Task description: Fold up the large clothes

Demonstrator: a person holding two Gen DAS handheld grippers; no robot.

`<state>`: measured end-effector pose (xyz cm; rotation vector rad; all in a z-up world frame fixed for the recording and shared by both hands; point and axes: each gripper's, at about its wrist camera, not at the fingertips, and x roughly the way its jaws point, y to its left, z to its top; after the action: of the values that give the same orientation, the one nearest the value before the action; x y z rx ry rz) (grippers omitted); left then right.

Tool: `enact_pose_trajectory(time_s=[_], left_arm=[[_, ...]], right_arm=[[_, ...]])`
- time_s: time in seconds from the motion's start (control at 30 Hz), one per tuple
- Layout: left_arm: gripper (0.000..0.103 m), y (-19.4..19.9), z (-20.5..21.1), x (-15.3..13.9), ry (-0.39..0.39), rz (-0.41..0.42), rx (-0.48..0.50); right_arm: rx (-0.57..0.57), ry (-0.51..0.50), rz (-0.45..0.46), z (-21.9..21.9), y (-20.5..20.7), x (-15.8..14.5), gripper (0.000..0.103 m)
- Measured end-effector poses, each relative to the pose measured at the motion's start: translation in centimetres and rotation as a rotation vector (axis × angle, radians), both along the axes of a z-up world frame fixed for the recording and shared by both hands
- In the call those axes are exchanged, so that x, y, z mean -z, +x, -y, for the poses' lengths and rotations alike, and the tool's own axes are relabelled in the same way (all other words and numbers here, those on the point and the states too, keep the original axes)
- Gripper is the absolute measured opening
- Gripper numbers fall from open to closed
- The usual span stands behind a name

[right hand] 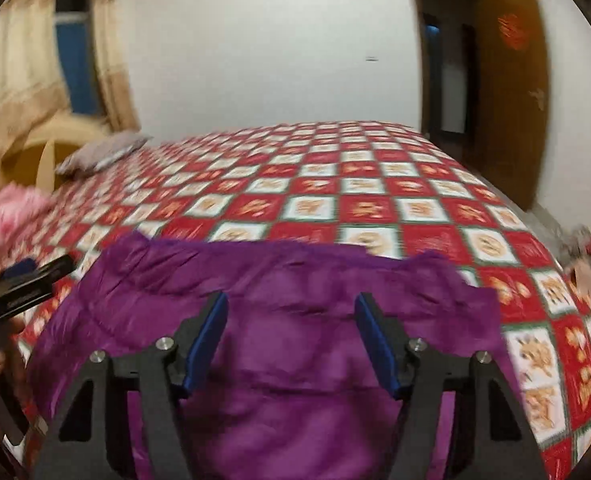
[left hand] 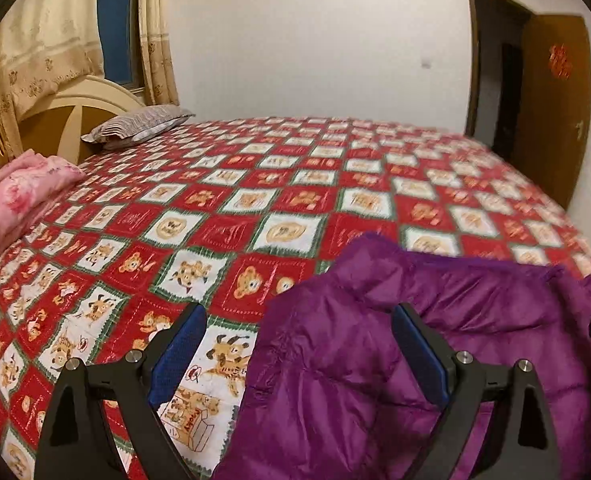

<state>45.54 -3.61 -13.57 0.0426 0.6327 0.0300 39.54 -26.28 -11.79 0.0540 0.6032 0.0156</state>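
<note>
My purple jacket [right hand: 279, 320] lies spread at the near edge of the bed [left hand: 295, 200], not yet folded. Both my left tongs [left hand: 299, 344] and right tongs [right hand: 291, 340] stand apart, holding nothing. All the folds remain.

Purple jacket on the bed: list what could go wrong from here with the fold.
1. Both claws, left and right, are open with nothing held, so the jacket may settle rumpled.
2. The jacket is puffy and slick-looking; a shallow pinch could slip off, or catch only the top layer.
3. Its near part lies at the edge of the bedspread; a pull toward the person might drag it off.
</note>
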Motion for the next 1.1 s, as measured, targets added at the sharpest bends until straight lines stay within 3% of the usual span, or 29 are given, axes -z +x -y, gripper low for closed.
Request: enact_pose_trajectory(time_s=[0.1, 0.2, 0.27, 0.53, 1.1], left_arm=[[0.094, 1.4, 0.0, 2.4, 0.027, -0.069, -0.028], [0.094, 1.8, -0.9, 4.2, -0.037, -0.119, -0.046], [0.094, 1.9, -0.7, 4.6, -0.031, -0.117, -0.048], [0.097, 2.7, -0.4, 5.7, -0.027, -0.159, -0.048], [0.100, 3.2, -0.5, 6.3, -0.020, -0.185, -0.061]], right_arm=[[0.058, -0.039, -0.041, 0.4, 2.2, 2.2, 0.068], [0.100, 0.005, -0.101, 1.9, 3.4, 4.5, 0.068], [0.119, 0.039, -0.103, 2.8, 3.5, 5.4, 0.068], [0.107, 0.068, -0.127, 3.3, 4.3, 6.1, 0.068], [0.121, 0.007, -0.175, 2.3, 5.6, 7.0, 0.071]])
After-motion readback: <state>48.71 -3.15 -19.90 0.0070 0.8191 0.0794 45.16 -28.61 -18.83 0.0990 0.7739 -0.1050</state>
